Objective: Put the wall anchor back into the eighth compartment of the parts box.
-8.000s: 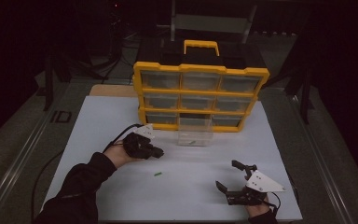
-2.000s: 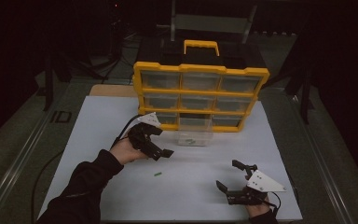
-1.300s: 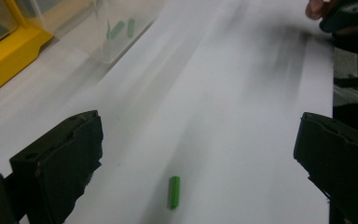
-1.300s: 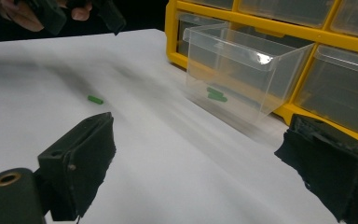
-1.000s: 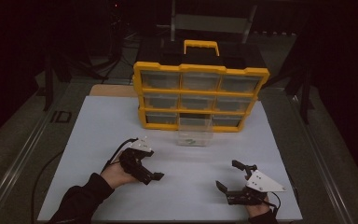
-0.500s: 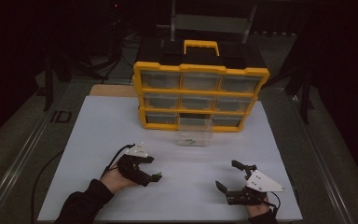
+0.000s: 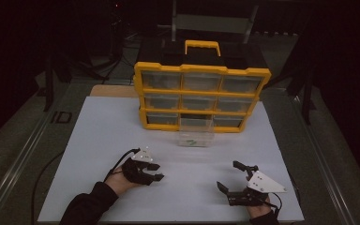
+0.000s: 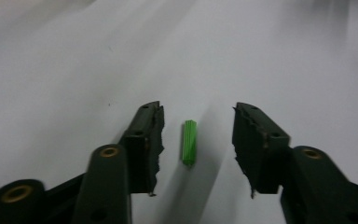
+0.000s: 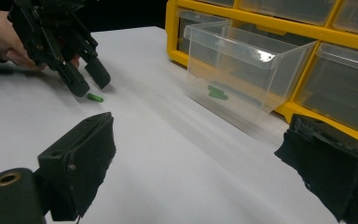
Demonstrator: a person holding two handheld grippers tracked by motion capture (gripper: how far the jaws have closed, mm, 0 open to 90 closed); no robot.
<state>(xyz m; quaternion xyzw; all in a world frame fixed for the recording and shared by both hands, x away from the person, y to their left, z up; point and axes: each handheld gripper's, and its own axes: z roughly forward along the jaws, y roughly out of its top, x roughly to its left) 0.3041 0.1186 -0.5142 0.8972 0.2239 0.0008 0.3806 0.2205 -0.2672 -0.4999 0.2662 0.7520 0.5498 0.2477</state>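
White paper covers the table [image 7: 98,140], where the small green peg [image 8: 189,142] lies flat between the left gripper's [image 8: 198,140] closing jaws, untouched, its length along them, while the right gripper [image 7: 236,180] rests apart, open.

1. Your left hand-held gripper [image 7: 155,177] is black, with a small pale plate on top and a dark cable trailing behind.
2. Up close, its arms show brass-ringed pivot holes, and the dark pads [image 8: 148,140] have ragged edges.
3. Your right hand-held gripper [image 7: 229,179] carries a grey three-cornered plate.
4. Your sleeves [image 7: 88,206] are black.
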